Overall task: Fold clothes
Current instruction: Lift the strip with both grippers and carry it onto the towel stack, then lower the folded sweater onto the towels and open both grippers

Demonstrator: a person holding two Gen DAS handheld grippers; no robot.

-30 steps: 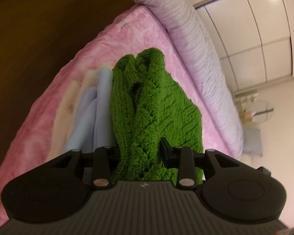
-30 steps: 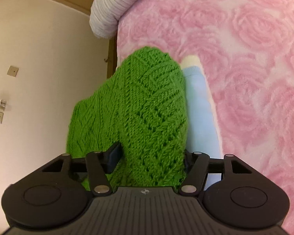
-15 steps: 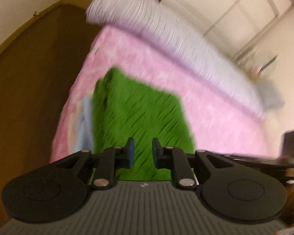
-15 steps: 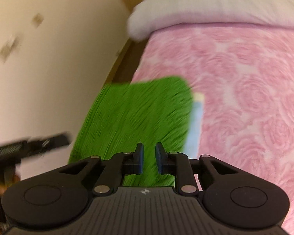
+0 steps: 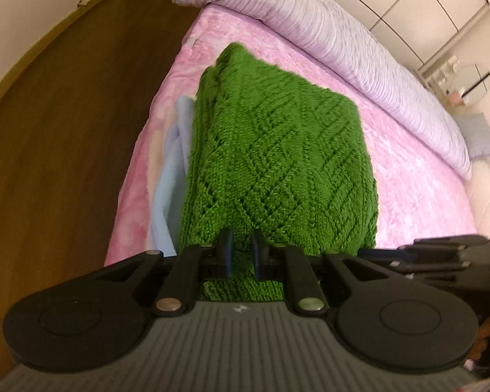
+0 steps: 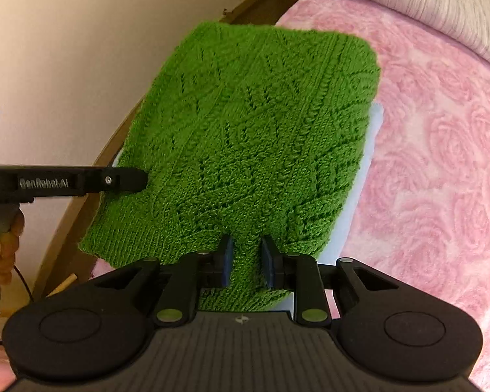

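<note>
Though loose before, green knit (image 5: 277, 163) now in both grippers.

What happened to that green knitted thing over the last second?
A second ago both tongs were spread wide around the bunched green knit. Now the left tongs and right tongs have closed on its near edge, and it hangs spread out flat. The pale blue garment stays on the pink bedspread.

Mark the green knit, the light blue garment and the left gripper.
green knit (image 6: 254, 137), right wrist view, middle of the knitted panel.
light blue garment (image 5: 166, 176), left wrist view, folded edge beside the knit.
left gripper (image 5: 241, 254), left wrist view, midway between fingertips.
</note>
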